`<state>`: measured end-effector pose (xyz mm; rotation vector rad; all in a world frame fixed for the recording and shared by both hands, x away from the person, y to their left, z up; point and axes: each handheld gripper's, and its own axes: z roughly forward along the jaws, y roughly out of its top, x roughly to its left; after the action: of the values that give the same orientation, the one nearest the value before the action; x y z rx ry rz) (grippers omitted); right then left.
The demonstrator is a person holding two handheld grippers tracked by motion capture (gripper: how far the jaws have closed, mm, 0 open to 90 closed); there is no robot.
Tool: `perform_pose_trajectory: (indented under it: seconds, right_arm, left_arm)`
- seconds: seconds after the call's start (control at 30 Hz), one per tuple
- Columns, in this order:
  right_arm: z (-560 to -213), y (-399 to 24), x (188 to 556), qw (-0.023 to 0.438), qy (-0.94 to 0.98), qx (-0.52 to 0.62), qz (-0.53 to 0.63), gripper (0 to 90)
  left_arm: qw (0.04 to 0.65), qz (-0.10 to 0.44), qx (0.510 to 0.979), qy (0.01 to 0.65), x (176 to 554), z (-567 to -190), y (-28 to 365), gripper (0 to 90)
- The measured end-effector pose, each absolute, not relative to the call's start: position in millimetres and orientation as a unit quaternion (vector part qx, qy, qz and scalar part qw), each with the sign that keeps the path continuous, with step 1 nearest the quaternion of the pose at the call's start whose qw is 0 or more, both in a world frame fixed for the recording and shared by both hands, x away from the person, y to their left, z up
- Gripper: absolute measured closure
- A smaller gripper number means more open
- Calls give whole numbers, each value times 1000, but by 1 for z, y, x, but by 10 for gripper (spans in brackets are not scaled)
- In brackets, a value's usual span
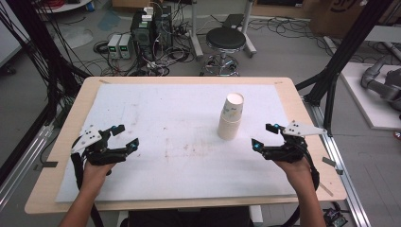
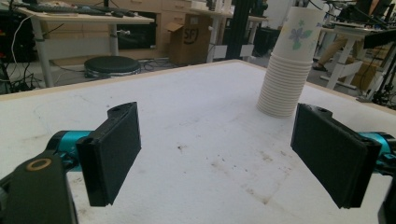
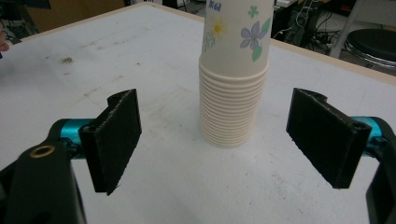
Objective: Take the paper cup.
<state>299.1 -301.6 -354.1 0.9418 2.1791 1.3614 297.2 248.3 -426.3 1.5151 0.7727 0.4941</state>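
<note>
A tall stack of paper cups with flower prints stands upside-down on the white mat, right of centre. My right gripper hovers just right of the stack with its jaws wide apart and nothing between them. In the right gripper view the stack of cups stands straight ahead, beyond the two black pads. My left gripper is at the mat's left side, open and empty. From the left gripper view the stack of cups appears far off, at the upper right.
The white mat covers a wooden table and carries brown stains near its middle. A black stool, power supplies and cables stand on the floor behind. A black frame post rises at the right.
</note>
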Motion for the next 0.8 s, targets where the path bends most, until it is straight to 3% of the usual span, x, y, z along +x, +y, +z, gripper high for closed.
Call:
perform_pose_trajectory:
  seconds: [0.8]
  right_arm:
    - [-315,-275,341,202,795,328,468,180]
  left_arm:
    - [637,208,660,339,298,-427,247,160]
